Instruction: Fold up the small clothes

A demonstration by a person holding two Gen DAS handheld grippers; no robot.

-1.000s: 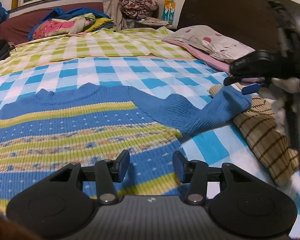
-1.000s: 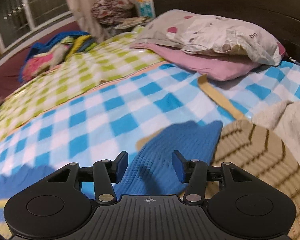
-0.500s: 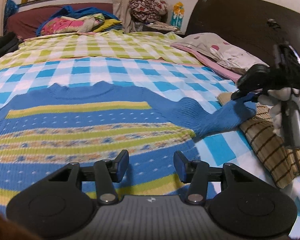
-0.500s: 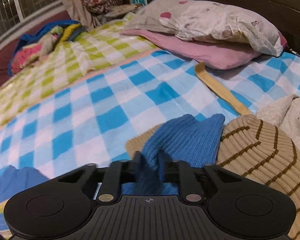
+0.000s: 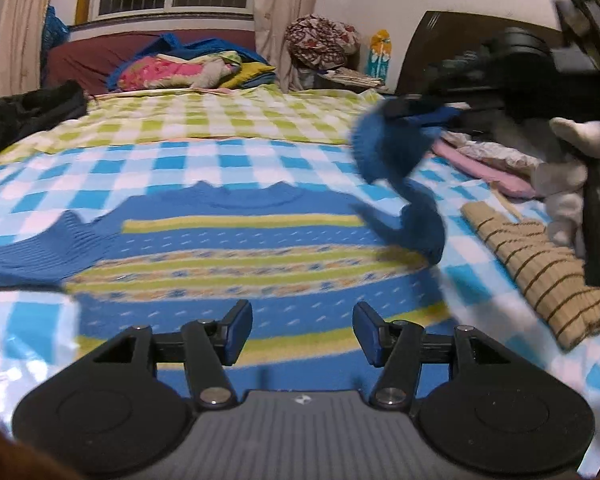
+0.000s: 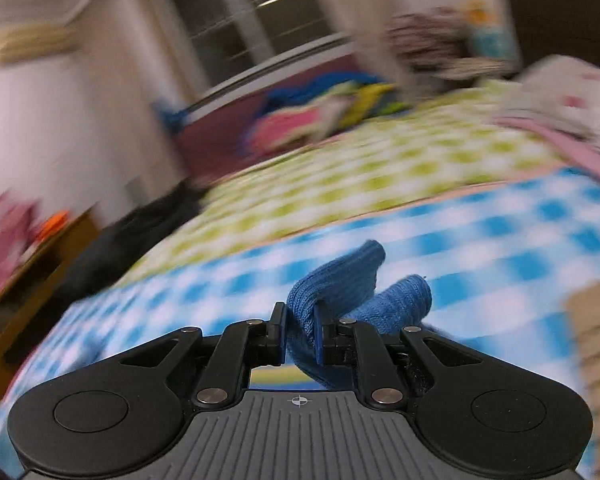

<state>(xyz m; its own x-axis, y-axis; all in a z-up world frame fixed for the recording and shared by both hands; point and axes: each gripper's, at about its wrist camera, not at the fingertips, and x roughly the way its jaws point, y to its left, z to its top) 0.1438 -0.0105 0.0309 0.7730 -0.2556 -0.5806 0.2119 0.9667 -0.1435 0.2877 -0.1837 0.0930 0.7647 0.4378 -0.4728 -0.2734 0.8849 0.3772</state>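
A blue sweater [image 5: 236, 256] with yellow-green stripes lies flat on the blue-checked bed sheet [image 5: 180, 168]. Its right sleeve [image 5: 392, 148] is lifted off the bed and curls in the air over the sweater's shoulder. My right gripper [image 5: 416, 110] pinches the sleeve's cuff; in the right wrist view the cuff [image 6: 340, 280] is pressed between the pads of the right gripper [image 6: 300, 312], whose jaws are easing open slightly. My left gripper [image 5: 302, 316] hovers over the sweater's hem, its jaws opening with nothing between them.
A tan striped knit garment [image 5: 540, 272] lies to the right of the sweater. Pillows [image 5: 488, 156] sit by the dark headboard. A green-checked sheet [image 5: 220, 116] and piled bedding [image 5: 188, 70] lie farther back. A gloved hand [image 5: 568, 168] holds the right gripper.
The right gripper shut on the sleeve cuff and lifted it up and left, off the tan garment. The left gripper shifted sideways over the sweater and its jaws widened.
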